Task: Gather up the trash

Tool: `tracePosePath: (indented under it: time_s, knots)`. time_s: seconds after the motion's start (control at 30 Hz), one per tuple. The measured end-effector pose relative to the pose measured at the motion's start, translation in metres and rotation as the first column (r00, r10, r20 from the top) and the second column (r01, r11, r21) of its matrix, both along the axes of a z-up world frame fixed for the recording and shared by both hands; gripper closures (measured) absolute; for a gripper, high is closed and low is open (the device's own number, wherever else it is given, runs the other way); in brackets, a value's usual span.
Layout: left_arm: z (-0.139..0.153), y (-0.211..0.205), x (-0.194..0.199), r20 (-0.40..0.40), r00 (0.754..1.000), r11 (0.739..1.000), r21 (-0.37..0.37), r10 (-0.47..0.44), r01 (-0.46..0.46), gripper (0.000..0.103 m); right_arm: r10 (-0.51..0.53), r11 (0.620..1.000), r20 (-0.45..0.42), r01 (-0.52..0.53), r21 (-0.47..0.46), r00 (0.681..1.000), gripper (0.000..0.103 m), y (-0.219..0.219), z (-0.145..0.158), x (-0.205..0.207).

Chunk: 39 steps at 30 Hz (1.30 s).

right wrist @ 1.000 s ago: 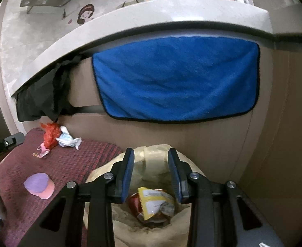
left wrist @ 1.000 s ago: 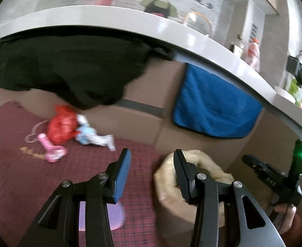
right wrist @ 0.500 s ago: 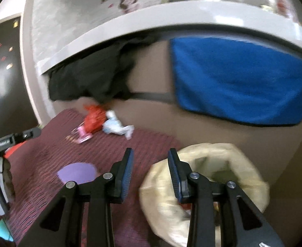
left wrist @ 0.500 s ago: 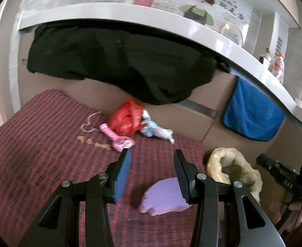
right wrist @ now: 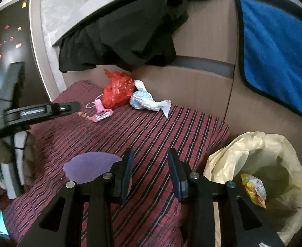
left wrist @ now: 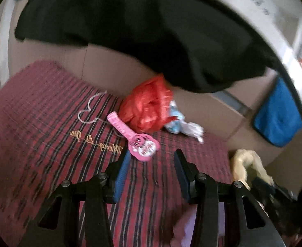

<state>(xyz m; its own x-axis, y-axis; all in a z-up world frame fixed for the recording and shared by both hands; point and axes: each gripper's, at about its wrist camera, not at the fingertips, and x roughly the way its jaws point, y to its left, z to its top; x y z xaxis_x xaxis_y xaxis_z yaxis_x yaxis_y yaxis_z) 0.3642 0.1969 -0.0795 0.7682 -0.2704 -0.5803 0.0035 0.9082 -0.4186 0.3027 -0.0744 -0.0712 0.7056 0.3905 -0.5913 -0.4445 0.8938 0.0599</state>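
Observation:
A crumpled red plastic bag (left wrist: 149,107) (right wrist: 117,91) lies at the back of a red plaid mat (left wrist: 37,123) (right wrist: 161,127), against the cabinet front. A white and blue wrapper (left wrist: 179,123) (right wrist: 146,100) lies right of it, and a pink toy guitar (left wrist: 138,140) (right wrist: 101,113) in front. My left gripper (left wrist: 151,154) hovers just short of the toy, jaws opening with nothing between them. My right gripper (right wrist: 150,152) is open and empty over the mat's near part, beside a purple paper piece (right wrist: 89,167). A cream trash bag (right wrist: 253,156) (left wrist: 243,160) stands open at the right.
A yellow snack wrapper (right wrist: 253,189) lies inside the trash bag. A black cloth (left wrist: 130,30) (right wrist: 120,37) hangs from the counter edge over the red bag, and a blue towel (right wrist: 274,51) (left wrist: 278,119) hangs further right. A thin heart-shaped cord (left wrist: 89,111) lies on the mat.
Both grippers have swung left, away from the trash bag, and come down over the mat. The left one has closed in on the pink toy and the red bag.

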Motion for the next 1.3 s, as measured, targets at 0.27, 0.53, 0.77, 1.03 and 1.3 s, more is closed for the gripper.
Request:
tracePosePath:
  time_s: [0.27, 0.53, 0.77, 1.03, 1.3]
  knots:
    - [-0.035, 0.002, 0.058, -0.133, 0.987, 0.994, -0.049, 0.090, -0.097, 0.056, -0.019, 1.000, -0.025, 0.019, 0.003, 1.000, 0.071, 0.000, -0.010, 0.016]
    - [-0.032, -0.010, 0.075, -0.154, 0.983, 0.995, 0.010, 0.098, -0.098, 0.060, -0.042, 0.999, -0.040, 0.043, 0.007, 0.998, 0.071, -0.003, -0.015, 0.033]
    - [-0.030, 0.006, 0.059, -0.149, 0.985, 0.995, -0.014, 0.091, -0.094, 0.093, -0.048, 0.999, -0.031, 0.048, -0.002, 0.998, 0.071, 0.000, -0.007, 0.035]
    - [-0.009, 0.025, 0.006, -0.071, 0.997, 0.998, 0.046, 0.043, -0.040, 0.100, 0.006, 0.999, -0.041, -0.005, 0.034, 0.999, 0.071, 0.021, 0.006, 0.033]
    - [0.009, 0.041, -0.074, -0.007, 1.000, 0.995, 0.095, 0.018, -0.017, 0.100, 0.122, 0.993, -0.106, -0.120, 0.018, 0.987, 0.071, 0.038, -0.009, 0.006]
